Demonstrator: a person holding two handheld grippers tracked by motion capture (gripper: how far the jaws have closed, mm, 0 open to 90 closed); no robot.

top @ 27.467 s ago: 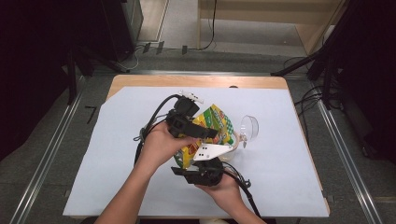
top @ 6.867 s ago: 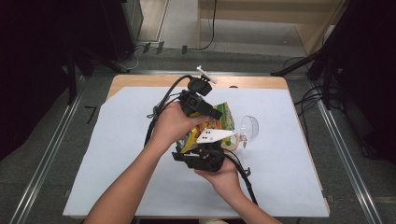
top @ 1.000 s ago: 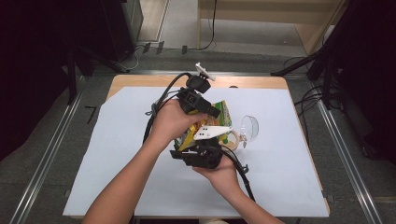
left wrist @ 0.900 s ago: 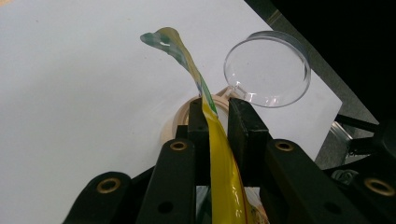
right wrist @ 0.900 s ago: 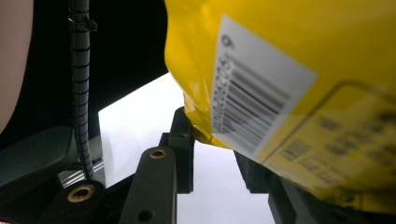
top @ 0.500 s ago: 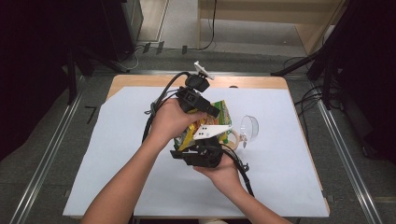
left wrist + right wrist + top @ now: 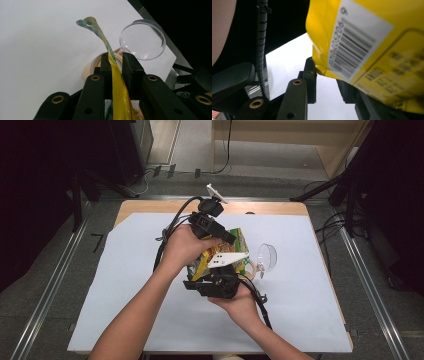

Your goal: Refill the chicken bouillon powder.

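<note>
High view first: nearest the camera, two bare forearms come up from the lower edge over a white sheet (image 7: 125, 285) that covers most of the bench (image 7: 150, 206), whose pale wooden rim shows along the far edge. The right hand-held gripper (image 7: 212, 282) sits in the lower hand, with a grey three-cornered plate on top, and the left hand-held gripper (image 7: 220, 232) is just beyond it, cables trailing back over the wrist. Between them hangs a yellow and green snack bag (image 7: 239, 251), lifted off the sheet.

Right gripper view shows the right hand-held gripper's jaws narrowed at the bag's lower corner (image 7: 372, 50), next to a white barcode label; one jaw lies beside the crimped edge and the other sits behind the foil, so whether they press on it cannot be told. Left gripper view shows the left hand-held gripper's jaws nearly closed, pinching the bag's thin top seam (image 7: 116, 80).

Just past the bag, a clear round dish (image 7: 267, 256) lies on the sheet beside a roll of tape (image 7: 93, 67).

Beyond the bench lie grey floor, metal rails down both sides, cables, dark equipment at the left and pale wooden furniture at the back.
</note>
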